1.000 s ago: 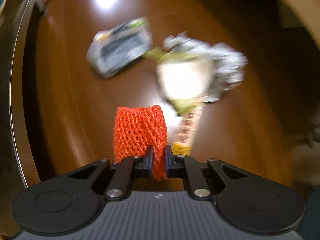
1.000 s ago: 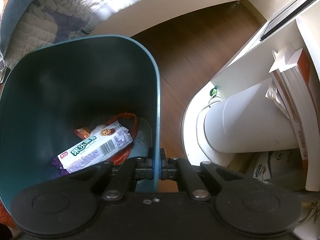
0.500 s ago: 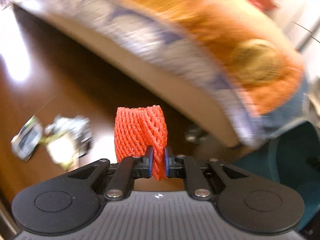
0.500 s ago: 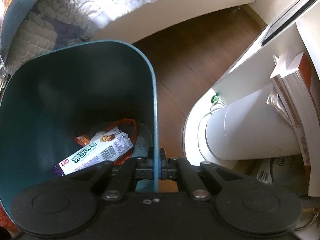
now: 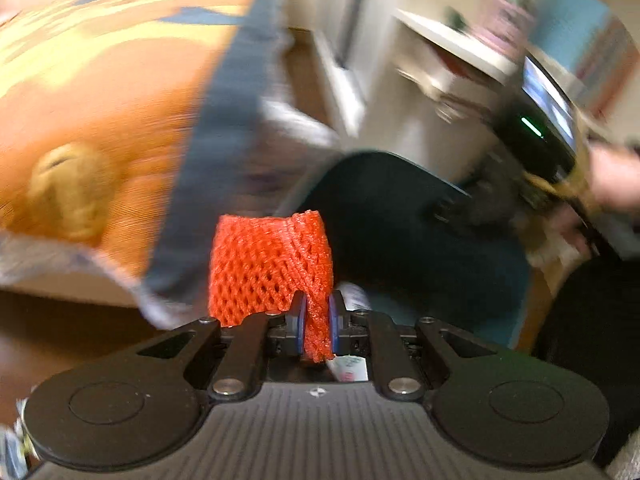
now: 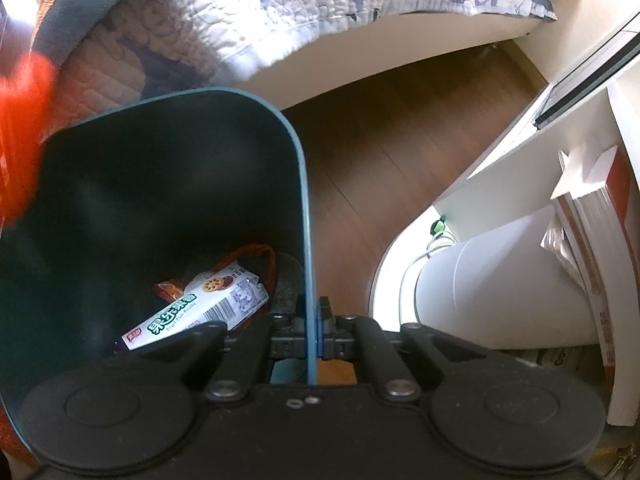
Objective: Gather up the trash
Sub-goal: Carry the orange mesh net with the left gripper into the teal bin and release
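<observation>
Left gripper (image 5: 316,326): jaws pinched tight on a crumpled orange foam fruit net (image 5: 272,264), which stands up out of the blue pads and fans to the left. Right behind that net is the dark mouth of the teal plastic waste bin (image 5: 400,240), and the whole left-wrist view is smeared with blur. Beyond the bin on the right there's the other gripper with a hand (image 5: 612,184) on it. An orange quilted bedcover (image 5: 100,100) fills the upper left.

Right gripper (image 6: 314,328): jaws closed flat on the bin's thin right wall (image 6: 306,216), one finger inside, one outside. Down in the bin lies a white biscuit packet with green lettering (image 6: 196,312) on top of an orange wrapper (image 6: 168,290). At the left edge of this view, an orange blur sits at the bin's rim. Brown wooden floor (image 6: 380,152) runs to the right, with a white cylindrical appliance (image 6: 500,284) and stacked books (image 6: 596,240) beside it.
</observation>
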Available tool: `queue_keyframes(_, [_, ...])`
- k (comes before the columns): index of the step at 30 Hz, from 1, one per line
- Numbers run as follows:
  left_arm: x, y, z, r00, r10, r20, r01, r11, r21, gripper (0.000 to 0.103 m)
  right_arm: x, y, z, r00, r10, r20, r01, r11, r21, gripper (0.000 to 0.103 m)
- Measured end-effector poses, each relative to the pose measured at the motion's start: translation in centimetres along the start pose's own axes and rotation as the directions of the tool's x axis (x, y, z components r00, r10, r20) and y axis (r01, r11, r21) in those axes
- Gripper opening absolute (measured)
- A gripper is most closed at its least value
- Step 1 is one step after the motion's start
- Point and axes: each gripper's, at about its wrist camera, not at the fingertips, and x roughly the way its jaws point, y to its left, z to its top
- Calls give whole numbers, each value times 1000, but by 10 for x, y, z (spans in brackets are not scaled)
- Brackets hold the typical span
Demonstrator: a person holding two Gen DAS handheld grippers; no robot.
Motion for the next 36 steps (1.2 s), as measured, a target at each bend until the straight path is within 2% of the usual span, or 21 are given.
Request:
queue_keyframes(4, [30,-34,-5,998,-25,-57,31,994,104,11,-1,0,0,1000,4,10,-4,1000,-10,3])
queue_keyframes(7, [48,-48,-8,997,-10,-81,23,988,153,11,-1,1,1,1000,7,15,-6,1000,-18,3])
queue_keyframes(13, [89,-55,-5,990,8,-139,17,985,172,11,-1,0,-3,1000,13,20,-13,999,-30,3])
queue_keyframes(15, [101,-58,-5,988,48,-148,-19,982,190,11,-3,1,-3,1000,12,22,-12,999,-30,3])
queue_keyframes(23, [144,-51,-6,970,81,-231,-47,988,146,11,-3,-1,-3,1000,16,24,-16,1000,-22,3])
queue_keyframes(31, [166,-65,-1,965,100,-242,-62,985,160,12,-2,-2,-2,999,25,27,-24,999,-29,3])
queue_keyframes(34, [163,-64,-7,965,93,-245,-54,985,165,23,-2,-2,-3,999,24,26,-24,999,-25,3])
queue_keyframes(36, [162,-64,-9,968,84,-238,-46,986,163,35,-1,-2,-4,999,26,22,-25,999,-23,3])
